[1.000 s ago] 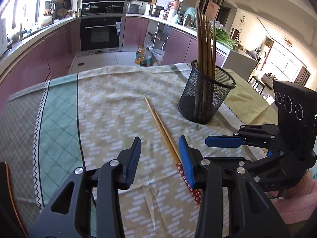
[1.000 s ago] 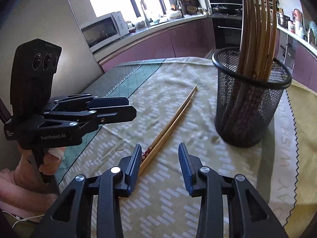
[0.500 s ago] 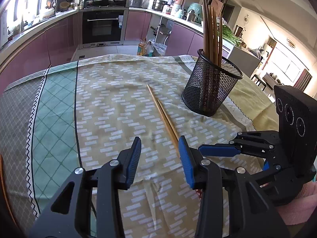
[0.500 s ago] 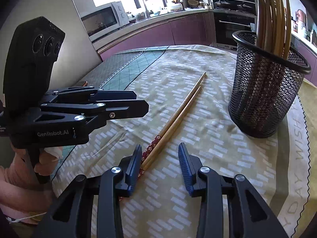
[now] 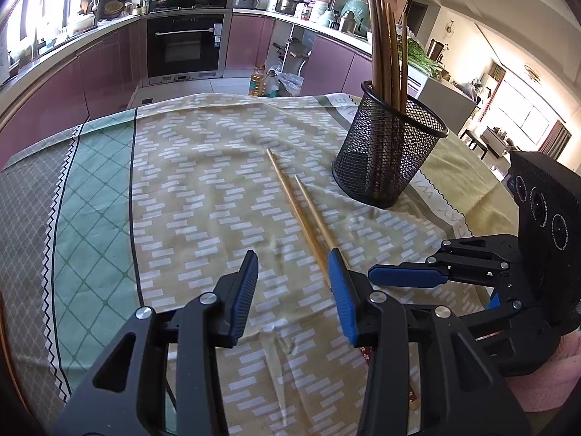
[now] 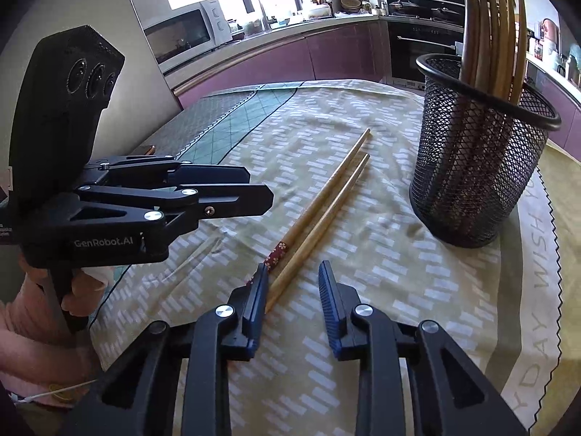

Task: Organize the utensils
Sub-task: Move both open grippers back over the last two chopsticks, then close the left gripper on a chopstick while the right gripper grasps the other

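Two wooden chopsticks [image 5: 297, 203] lie side by side on the patterned tablecloth [image 5: 203, 181]; they also show in the right wrist view [image 6: 326, 200]. A black mesh holder [image 5: 388, 152] with several chopsticks upright stands to their right, also in the right wrist view [image 6: 475, 167]. My left gripper [image 5: 292, 283] is open and empty, low over the cloth, just left of the chopsticks' near ends. My right gripper [image 6: 292, 290] is open, its jaws around the thick near ends of the chopsticks. It also shows in the left wrist view [image 5: 406, 276].
The table edge falls off behind the holder toward kitchen cabinets [image 5: 109, 69] and an oven [image 5: 185, 47]. The left gripper's body [image 6: 145, 196] sits close on the left in the right wrist view. A microwave [image 6: 185, 36] stands on the far counter.
Both grippers have moved forward and lower toward the chopsticks' near ends. The right gripper now straddles those ends. The chopsticks and holder have not moved.
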The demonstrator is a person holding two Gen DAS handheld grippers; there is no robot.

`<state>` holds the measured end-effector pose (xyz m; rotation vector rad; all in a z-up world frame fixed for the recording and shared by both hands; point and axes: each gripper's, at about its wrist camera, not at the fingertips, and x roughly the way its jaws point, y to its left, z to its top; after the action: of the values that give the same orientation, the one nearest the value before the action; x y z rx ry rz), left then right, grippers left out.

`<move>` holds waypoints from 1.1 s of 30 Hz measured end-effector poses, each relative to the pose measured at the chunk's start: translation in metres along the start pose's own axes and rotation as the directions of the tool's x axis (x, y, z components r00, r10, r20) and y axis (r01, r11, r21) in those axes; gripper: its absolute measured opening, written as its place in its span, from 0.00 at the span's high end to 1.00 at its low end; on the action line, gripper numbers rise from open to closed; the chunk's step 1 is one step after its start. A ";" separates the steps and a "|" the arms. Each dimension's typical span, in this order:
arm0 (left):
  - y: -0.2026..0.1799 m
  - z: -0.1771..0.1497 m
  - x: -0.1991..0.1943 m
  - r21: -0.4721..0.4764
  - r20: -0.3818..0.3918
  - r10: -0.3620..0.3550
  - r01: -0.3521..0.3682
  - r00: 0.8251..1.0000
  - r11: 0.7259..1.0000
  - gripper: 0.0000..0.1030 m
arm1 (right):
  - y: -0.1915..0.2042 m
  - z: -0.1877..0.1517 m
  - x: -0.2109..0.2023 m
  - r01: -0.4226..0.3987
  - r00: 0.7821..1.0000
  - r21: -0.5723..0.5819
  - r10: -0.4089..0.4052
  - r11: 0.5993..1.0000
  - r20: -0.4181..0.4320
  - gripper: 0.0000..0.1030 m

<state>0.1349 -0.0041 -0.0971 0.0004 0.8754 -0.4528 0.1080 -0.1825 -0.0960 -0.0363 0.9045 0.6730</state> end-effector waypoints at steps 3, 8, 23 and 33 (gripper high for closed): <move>-0.003 0.002 0.004 0.016 -0.013 0.006 -0.006 1.000 1.000 0.61 | -0.002 -0.001 -0.001 0.002 1.000 0.002 -0.002 1.000 -0.003 0.74; -0.012 0.007 0.014 0.057 -0.041 0.026 -0.023 0.999 0.998 0.61 | -0.004 -0.002 -0.003 0.020 1.000 0.001 -0.020 1.000 -0.008 0.75; -0.019 0.020 0.043 0.122 -0.098 0.076 -0.063 0.992 0.991 0.68 | -0.018 -0.002 -0.009 0.083 0.996 0.015 -0.083 0.996 -0.012 0.84; -0.023 0.015 0.045 0.106 -0.091 0.109 -0.099 0.990 0.989 0.89 | -0.027 0.000 -0.007 0.090 0.996 0.063 -0.091 0.994 0.005 0.93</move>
<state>0.1619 -0.0443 -0.1164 0.1618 0.9423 -0.4011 0.1204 -0.2074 -0.0976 -0.0185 0.9109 0.5600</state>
